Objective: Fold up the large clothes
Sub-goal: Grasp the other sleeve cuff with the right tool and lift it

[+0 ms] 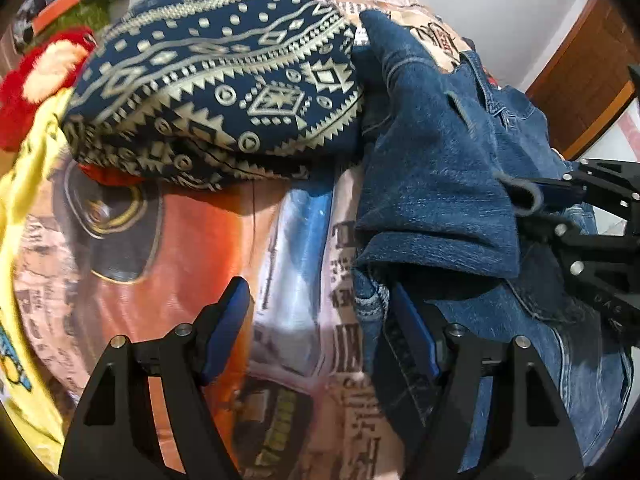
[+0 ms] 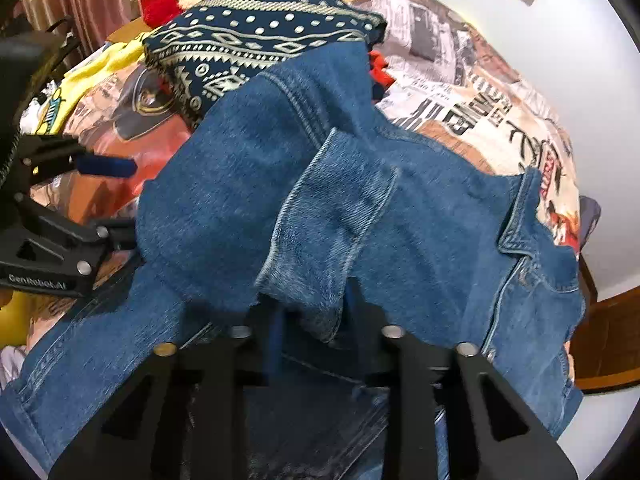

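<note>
My right tongs (image 2: 310,316) are mostly buried under a denim cuff they're pinching — pads hidden — while my left tongs (image 1: 316,332) hang spread at the near-left edge of the blue denim jacket (image 2: 400,216), crumpled over the printed bedspread (image 1: 304,240).

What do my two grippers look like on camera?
Both are matte black angular frames with triangular cut-outs, silver round pins and blue pads. The left gripper bears white "GenRobot.AI" lettering in the right wrist view; the right gripper looks the same.
</note>
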`<state>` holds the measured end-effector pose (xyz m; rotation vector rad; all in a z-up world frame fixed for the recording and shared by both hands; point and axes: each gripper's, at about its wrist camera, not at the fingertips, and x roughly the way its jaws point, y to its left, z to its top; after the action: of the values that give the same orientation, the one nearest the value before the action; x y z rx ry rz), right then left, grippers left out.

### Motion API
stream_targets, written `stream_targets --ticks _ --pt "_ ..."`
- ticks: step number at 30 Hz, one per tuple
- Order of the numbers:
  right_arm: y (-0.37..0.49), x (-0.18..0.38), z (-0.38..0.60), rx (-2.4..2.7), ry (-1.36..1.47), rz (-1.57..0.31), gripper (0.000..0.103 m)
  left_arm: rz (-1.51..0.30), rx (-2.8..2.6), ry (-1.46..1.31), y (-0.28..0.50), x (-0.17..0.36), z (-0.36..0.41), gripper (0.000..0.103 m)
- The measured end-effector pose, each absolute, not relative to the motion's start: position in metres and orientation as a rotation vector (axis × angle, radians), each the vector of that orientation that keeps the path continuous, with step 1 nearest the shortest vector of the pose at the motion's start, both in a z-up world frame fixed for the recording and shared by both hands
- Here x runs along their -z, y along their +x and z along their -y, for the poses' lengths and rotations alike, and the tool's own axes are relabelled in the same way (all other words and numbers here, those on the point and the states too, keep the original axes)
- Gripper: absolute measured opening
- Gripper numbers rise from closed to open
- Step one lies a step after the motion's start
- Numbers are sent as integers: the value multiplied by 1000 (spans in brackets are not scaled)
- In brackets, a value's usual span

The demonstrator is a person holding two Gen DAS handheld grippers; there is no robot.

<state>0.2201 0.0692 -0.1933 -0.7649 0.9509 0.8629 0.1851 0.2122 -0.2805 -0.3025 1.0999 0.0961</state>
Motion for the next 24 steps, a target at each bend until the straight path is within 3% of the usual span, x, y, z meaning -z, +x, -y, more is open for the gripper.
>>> stream_targets --ticks 4,16,19,24 --pt "226 167 -57 -834 -672 -882 14 -1101 -99 -298 190 283 -208 73" --pt "299 16 64 -487 -249 -605 9 -1079 -195 -289 216 267 -201 73" --pt "305 6 97 -445 -174 -593 9 -1073 -197 -273 218 260 -195 80" --pt "316 34 130 -391 -123 -677 9 -1085 -254 -176 232 266 -175 80"
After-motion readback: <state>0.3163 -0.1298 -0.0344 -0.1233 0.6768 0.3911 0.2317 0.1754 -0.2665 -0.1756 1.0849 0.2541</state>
